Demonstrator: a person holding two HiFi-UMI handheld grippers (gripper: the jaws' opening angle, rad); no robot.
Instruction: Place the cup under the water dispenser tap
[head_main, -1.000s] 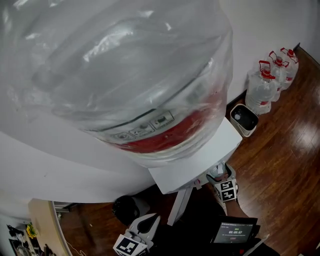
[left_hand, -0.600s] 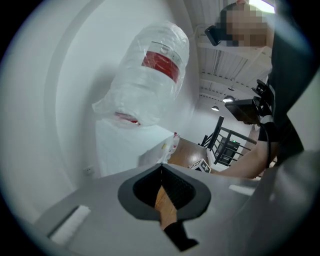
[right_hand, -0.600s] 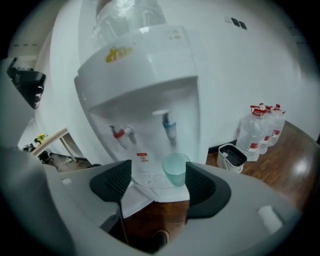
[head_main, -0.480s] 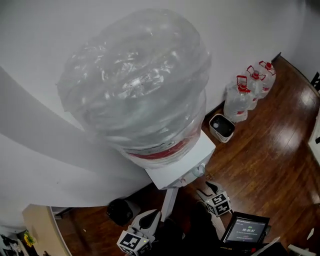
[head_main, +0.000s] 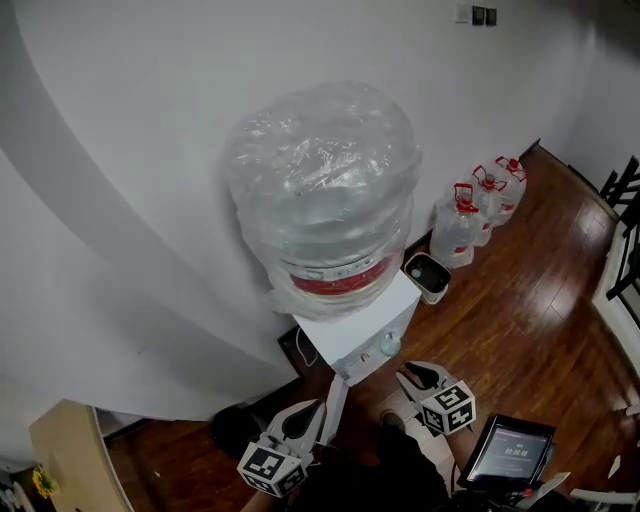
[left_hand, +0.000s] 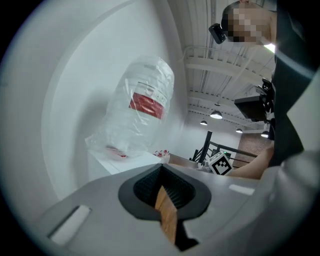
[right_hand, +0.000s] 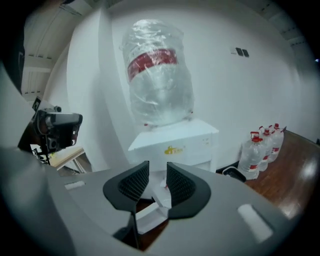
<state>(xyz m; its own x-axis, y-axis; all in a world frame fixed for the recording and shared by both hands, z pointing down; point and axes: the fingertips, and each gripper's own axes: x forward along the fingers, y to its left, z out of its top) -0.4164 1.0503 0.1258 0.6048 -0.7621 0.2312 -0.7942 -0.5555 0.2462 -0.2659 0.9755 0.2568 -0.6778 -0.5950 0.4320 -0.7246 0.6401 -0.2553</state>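
The white water dispenser (head_main: 360, 325) stands against the wall with a large plastic-wrapped bottle (head_main: 325, 190) on top. No cup shows in any view. My left gripper (head_main: 318, 408) hangs low at the dispenser's left front corner, its pads touching at the tips with nothing between them (left_hand: 161, 169). My right gripper (head_main: 412, 370) is just right of the dispenser's front. In the right gripper view it (right_hand: 158, 172) points at the dispenser (right_hand: 175, 142); its jaws are closing, and the narrow gap between them is empty. The taps are mostly hidden behind the jaws.
Several red-capped water jugs (head_main: 480, 205) and a small white box-shaped unit (head_main: 427, 277) sit on the wooden floor to the right of the dispenser. A tablet (head_main: 512, 452) is at the bottom right. A dark round object (head_main: 235, 425) lies at the lower left, beside a desk corner (head_main: 70, 450).
The head view has pulled back, so the bottle no longer fills the frame and the whole dispenser shows. Both grippers stay near the bottom edge, below its front.
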